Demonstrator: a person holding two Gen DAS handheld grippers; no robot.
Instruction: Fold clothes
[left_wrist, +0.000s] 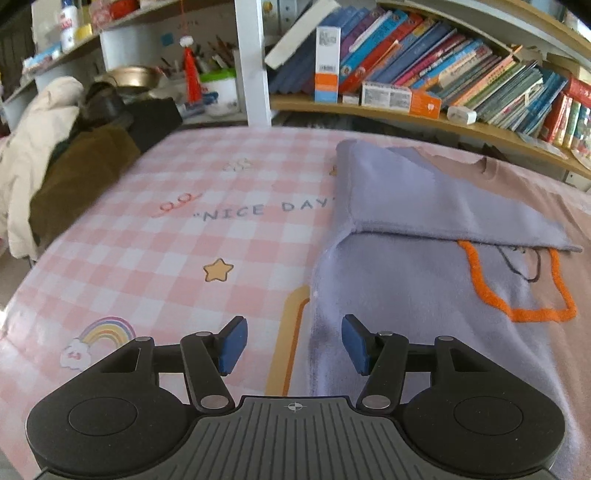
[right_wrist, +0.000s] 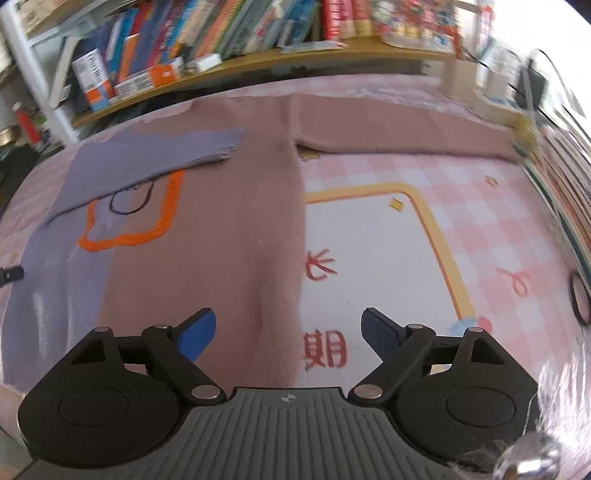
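Note:
A sweater, lilac on one half and dusty pink on the other, lies flat on the table with an orange outline on its chest. Its lilac sleeve is folded across the body. In the right wrist view the pink half and the pink sleeve stretch out to the right, unfolded. My left gripper is open and empty over the sweater's left edge. My right gripper is open and empty over the sweater's right edge.
A pink checked tablecloth covers the table. A bookshelf full of books runs along the far side. Coats are piled at the left end. A dark ring-shaped object lies at the table's right edge.

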